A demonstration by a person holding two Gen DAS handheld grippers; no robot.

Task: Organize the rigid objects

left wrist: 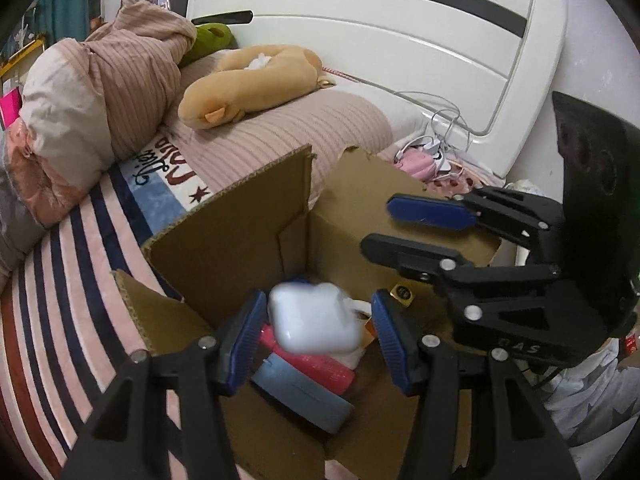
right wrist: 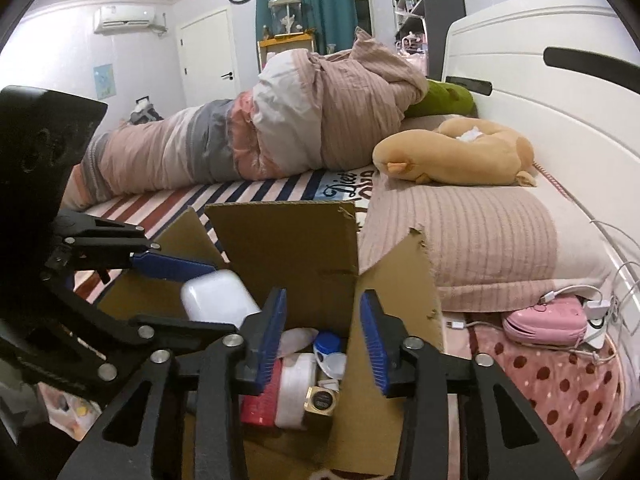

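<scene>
The left claw [left wrist: 320,340] is wide open. A white case [left wrist: 314,322] sits in the gap between its two blue pads. The case looks blurry, and it is close to the left pad [left wrist: 244,344] but apart from the right one. I cannot tell if it touches the left pad. In the right wrist view, the same white case [right wrist: 218,296] shows between the left claw's [right wrist: 196,292] two fingers, right above the cardboard box [right wrist: 288,256].

The box stands open on the bed [left wrist: 60,280], with its flaps sticking up. Inside it, under the white case, lie a pink thing [left wrist: 320,368] and a grey-blue thing [left wrist: 304,396]. The right wrist view also shows a white roll [right wrist: 296,388], a small gold jar [right wrist: 320,398] and a blue and white bottle [right wrist: 328,346] in the box.

The right claw [right wrist: 324,340] is open too, and holds nothing. It hangs over the box, just beside the left claw.

A tan plush toy [right wrist: 460,156] lies on the pillow [right wrist: 472,240], well apart from the box.
</scene>
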